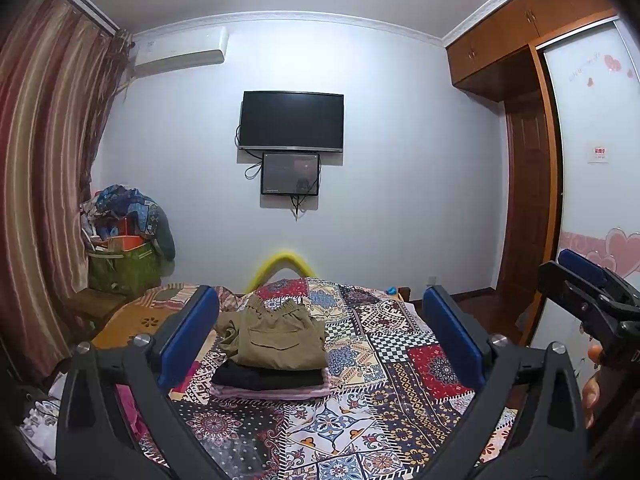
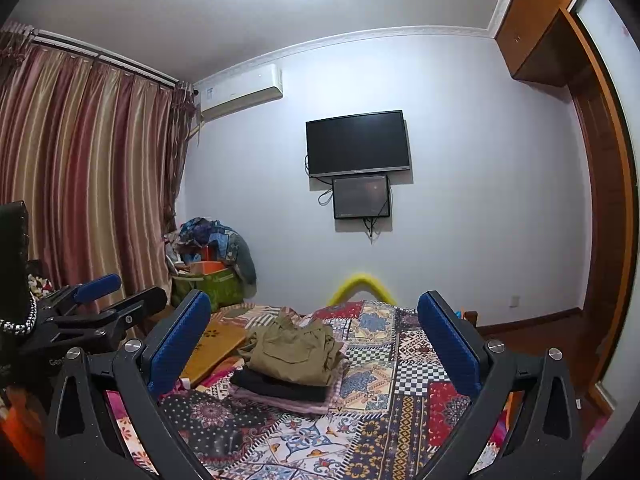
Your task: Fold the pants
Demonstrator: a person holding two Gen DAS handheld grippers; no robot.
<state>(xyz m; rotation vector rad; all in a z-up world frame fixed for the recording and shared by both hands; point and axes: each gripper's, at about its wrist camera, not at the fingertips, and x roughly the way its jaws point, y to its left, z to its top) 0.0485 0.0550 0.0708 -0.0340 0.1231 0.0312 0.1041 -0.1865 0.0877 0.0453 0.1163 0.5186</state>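
left gripper (image 1: 320, 340) wide open, holding nothing; right gripper (image 2: 314, 342) likewise. folded khaki pants (image 1: 276, 338) top a clothes stack (image 1: 272, 384) on the patchwork bed (image 1: 400, 360).

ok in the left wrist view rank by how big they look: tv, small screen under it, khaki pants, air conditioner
1. tv
2. khaki pants and air conditioner: too alike to rank; the pants are nearer the camera
3. small screen

Both wrist views face the bed (image 1: 380, 364) and far wall (image 2: 460, 160)
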